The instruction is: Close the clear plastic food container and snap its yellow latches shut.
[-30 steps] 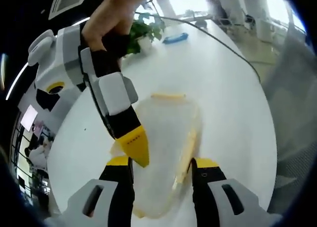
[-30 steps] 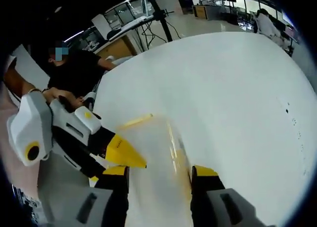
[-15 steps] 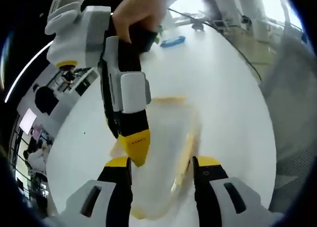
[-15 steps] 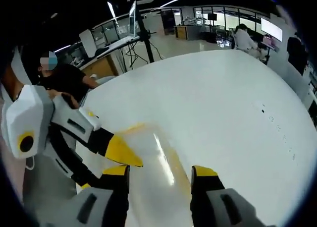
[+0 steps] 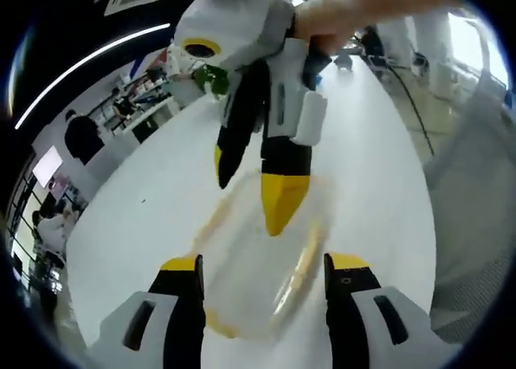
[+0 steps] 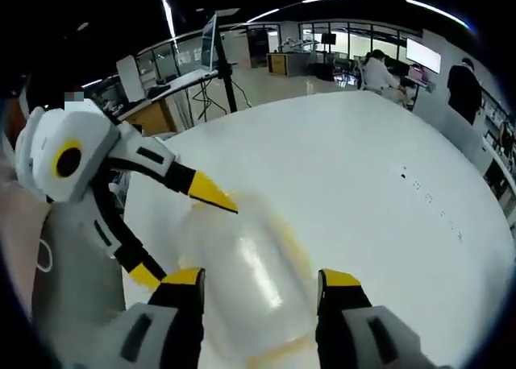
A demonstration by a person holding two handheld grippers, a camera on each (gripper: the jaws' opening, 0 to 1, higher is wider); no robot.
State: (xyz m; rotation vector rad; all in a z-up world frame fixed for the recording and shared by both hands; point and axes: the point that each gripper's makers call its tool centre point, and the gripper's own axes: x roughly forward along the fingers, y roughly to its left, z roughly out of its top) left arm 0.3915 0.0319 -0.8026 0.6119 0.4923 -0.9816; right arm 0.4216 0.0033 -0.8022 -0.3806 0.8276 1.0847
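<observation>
Where the white table (image 5: 145,200) curves round, the clear container (image 5: 262,260) sits on its top, blurred in both views, so I can't tell whether its lid is fully seated. A yellow latch (image 5: 297,271) runs along one long side of the container in the left gripper view; another yellowish strip shows at the opposite side, less distinctly.

The left gripper (image 5: 263,266) points along the container, its two yellow-tipped jaws spread wide, one on each side of the box and gripping nothing. The right gripper (image 5: 251,190) comes down from above in that same view, held by a person's hand (image 5: 355,10); its jaws are parted too, the nearer yellow tip hanging over the middle of the lid, perhaps touching it.

From the right gripper view, the right gripper (image 6: 263,279) has its jaws well apart with the container (image 6: 246,284) lying between them, and the left gripper (image 6: 173,228) enters from the left edge, one yellow tip at the container's far corner, the other lower beside it.

A small green plant (image 5: 211,79) stands near the table's far edge. People sit at desks in the background.
</observation>
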